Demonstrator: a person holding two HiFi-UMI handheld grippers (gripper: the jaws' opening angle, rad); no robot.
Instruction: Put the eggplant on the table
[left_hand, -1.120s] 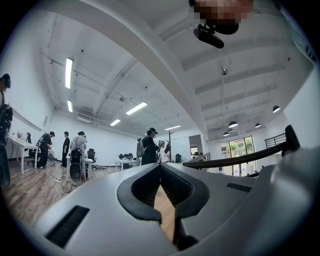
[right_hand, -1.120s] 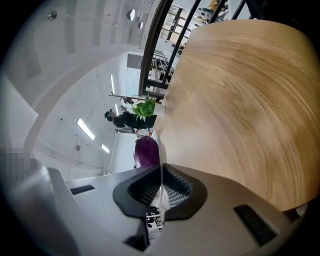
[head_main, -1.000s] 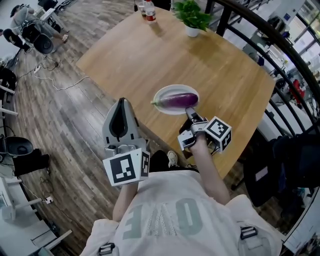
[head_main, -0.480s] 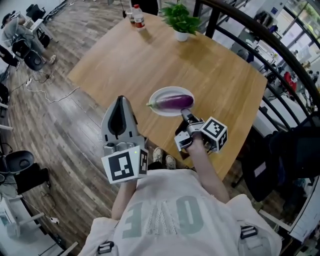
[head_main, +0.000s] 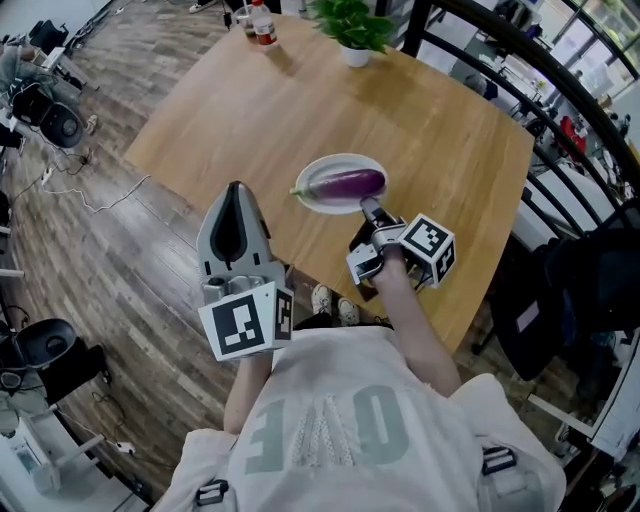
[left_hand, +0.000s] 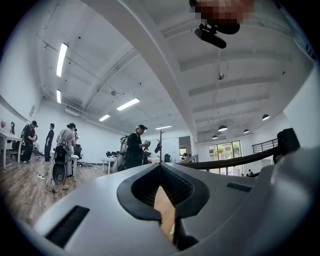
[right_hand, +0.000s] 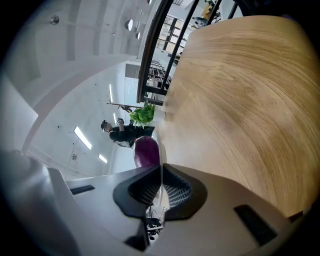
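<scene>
A purple eggplant (head_main: 345, 183) lies on a white plate (head_main: 318, 203) near the front edge of the round wooden table (head_main: 250, 110). My right gripper (head_main: 366, 205) is shut and empty, its tip just at the plate's near rim, pointing at the eggplant. In the right gripper view the eggplant (right_hand: 146, 150) shows right beyond the closed jaws of the right gripper (right_hand: 161, 166). My left gripper (head_main: 236, 186) is shut and empty, held to the left of the plate by the table's near edge. In its own view the left gripper (left_hand: 160, 165) points level across the room.
A potted plant (head_main: 350, 25) and bottles (head_main: 262, 25) stand at the table's far side. A black railing (head_main: 540, 60) curves round the right. A dark chair (head_main: 560, 290) sits at the right, office chairs and cables on the wooden floor at the left.
Both grippers have edged forward toward the table, the left one coming up to its near edge. Both stay shut. The eggplant has not moved on its plate.
</scene>
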